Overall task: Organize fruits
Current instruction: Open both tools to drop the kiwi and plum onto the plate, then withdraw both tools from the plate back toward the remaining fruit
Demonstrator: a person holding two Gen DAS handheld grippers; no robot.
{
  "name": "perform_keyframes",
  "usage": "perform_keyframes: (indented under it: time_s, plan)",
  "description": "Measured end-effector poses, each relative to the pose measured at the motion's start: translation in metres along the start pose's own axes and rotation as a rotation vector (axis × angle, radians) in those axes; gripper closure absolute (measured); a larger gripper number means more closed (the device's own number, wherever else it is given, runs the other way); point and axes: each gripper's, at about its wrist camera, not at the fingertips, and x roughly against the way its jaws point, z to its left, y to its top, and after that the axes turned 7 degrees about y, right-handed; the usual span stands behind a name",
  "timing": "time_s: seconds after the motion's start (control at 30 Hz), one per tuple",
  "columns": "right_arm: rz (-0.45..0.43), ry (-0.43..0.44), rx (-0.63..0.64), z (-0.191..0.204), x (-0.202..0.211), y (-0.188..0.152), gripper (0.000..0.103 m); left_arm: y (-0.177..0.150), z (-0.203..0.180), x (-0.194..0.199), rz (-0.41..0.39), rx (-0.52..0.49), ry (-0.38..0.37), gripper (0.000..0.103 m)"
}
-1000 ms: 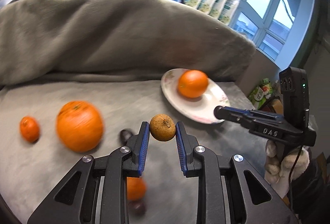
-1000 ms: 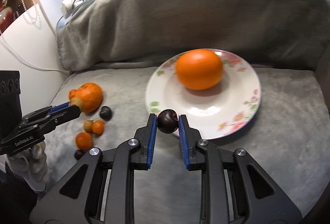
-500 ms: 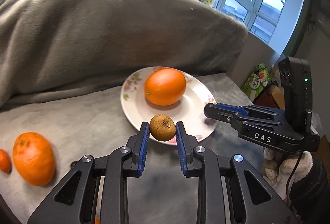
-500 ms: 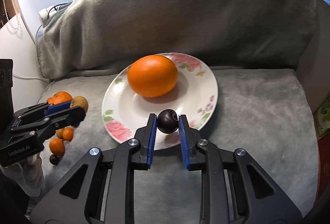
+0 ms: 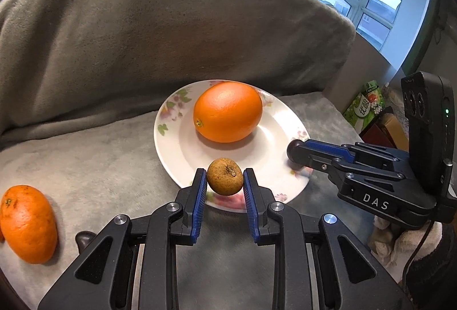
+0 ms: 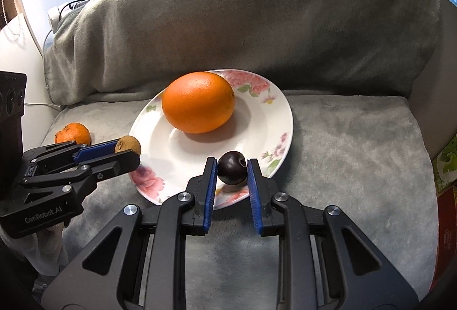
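A white floral plate lies on the grey cushion and holds a large orange. My left gripper is shut on a small brown fruit above the plate's near rim; it shows from the side in the right wrist view. My right gripper is shut on a dark plum over the plate's right rim; in the left wrist view its tip holds the plum. A second orange lies left on the cushion, also seen in the right wrist view.
A grey blanket covers the sofa back behind the plate. A dark small fruit lies beside the left orange. Boxes and packets stand off the cushion's right edge. A white wall with a cable is at the left.
Both grippers have moved toward the plate with their fruits still held; the plate and large orange now fill the middle of both views, and the loose fruits have slid off to the left.
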Motion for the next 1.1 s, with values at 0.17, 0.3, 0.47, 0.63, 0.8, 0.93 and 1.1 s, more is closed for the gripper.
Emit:
perform_keyframes:
  time_s: [0.17,0.3,0.47,0.63,0.8,0.93,1.1]
  plan:
    - [-0.001,-0.002,0.011,0.002,0.001,-0.001,0.080,0.001,-0.001,0.000,-0.007,-0.007,0.003,0.079]
    - [-0.010,-0.005,0.012,0.005,0.004,-0.001,0.080,0.002,-0.002,0.003,-0.022,-0.014,0.008,0.066]
    - [-0.012,-0.011,0.015,0.007,0.006,0.000,0.079,0.004,0.000,0.008,-0.032,-0.007,0.006,0.064]
    - [-0.031,-0.025,0.019,0.011,0.011,0.000,0.045,0.004,0.001,0.013,-0.041,-0.005,0.006,0.064]
    - [-0.051,-0.034,0.024,0.014,0.019,0.001,0.044,0.005,0.004,0.021,-0.055,0.001,0.008,0.059]
    - [-0.066,-0.044,0.027,0.018,0.026,0.001,0.034,0.005,0.008,0.029,-0.069,0.013,0.005,0.056]
    - [-0.078,-0.029,0.030,0.028,0.037,-0.001,0.030,0.002,0.018,0.049,-0.097,0.015,-0.003,0.043]
